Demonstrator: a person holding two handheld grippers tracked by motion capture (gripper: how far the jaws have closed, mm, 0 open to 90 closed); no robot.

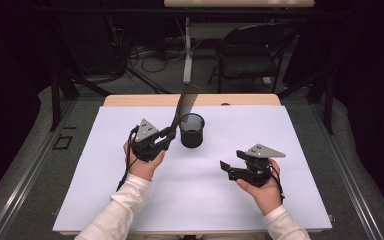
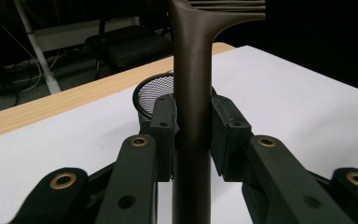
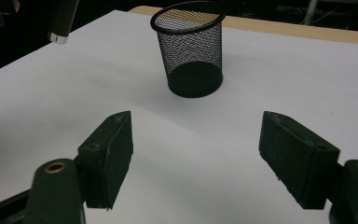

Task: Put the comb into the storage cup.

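Firmly, left hand-held gripper (image 2: 192,128) clamps comb (image 2: 191,70).

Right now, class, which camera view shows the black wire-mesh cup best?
The right gripper view: the black wire-mesh cup stands whole and unblocked on the white table cover, rim to base. The high view shows it small, partly crossed by the dark comb. In the left gripper view, the comb's handle hides most of it.

Comb (image 1: 184,103) in left tongs (image 1: 169,134) – just left of mesh cup (image 1: 192,131); right tongs (image 1: 226,170) well apart, right
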